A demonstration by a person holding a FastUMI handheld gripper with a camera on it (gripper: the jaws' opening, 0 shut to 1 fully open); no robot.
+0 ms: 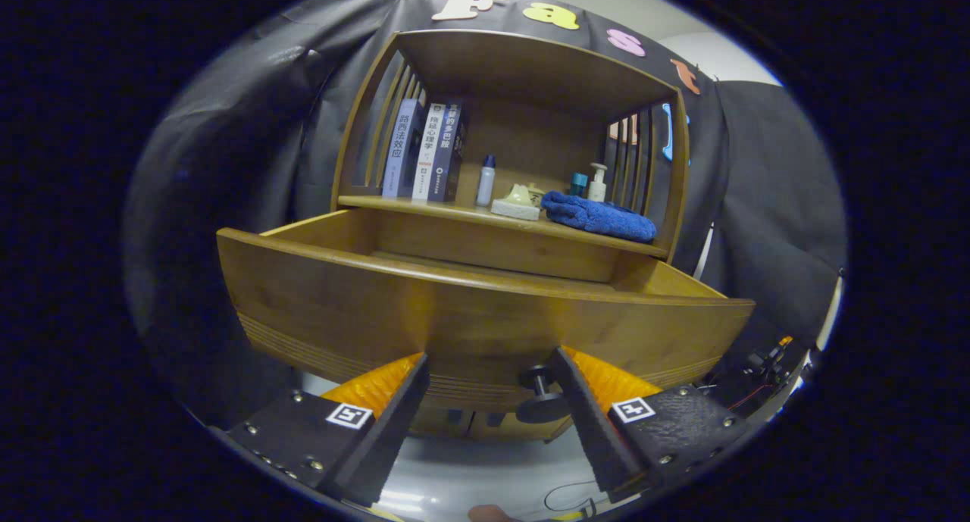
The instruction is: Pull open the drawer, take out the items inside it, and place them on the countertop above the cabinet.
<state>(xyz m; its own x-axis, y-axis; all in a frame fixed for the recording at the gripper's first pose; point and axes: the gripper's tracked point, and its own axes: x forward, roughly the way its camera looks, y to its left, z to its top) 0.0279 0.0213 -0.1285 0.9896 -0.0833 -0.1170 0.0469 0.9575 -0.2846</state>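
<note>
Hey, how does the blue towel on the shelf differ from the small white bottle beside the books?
The blue towel lies flat and crumpled on the shelf; the white bottle stands upright. The towel is soft cloth, wide and low; the bottle is rigid, narrow, with a dark cap. Both sit above the open drawer, beyond the open tool.

Wooden drawer (470,310) stands pulled open from the cabinet (523,67), its dark knob (539,393) between the fingers, its interior hidden behind the front panel.

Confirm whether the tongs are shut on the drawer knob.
No: the tongs stand open, with the drawer knob beside one finger, not pressed by both.
</note>
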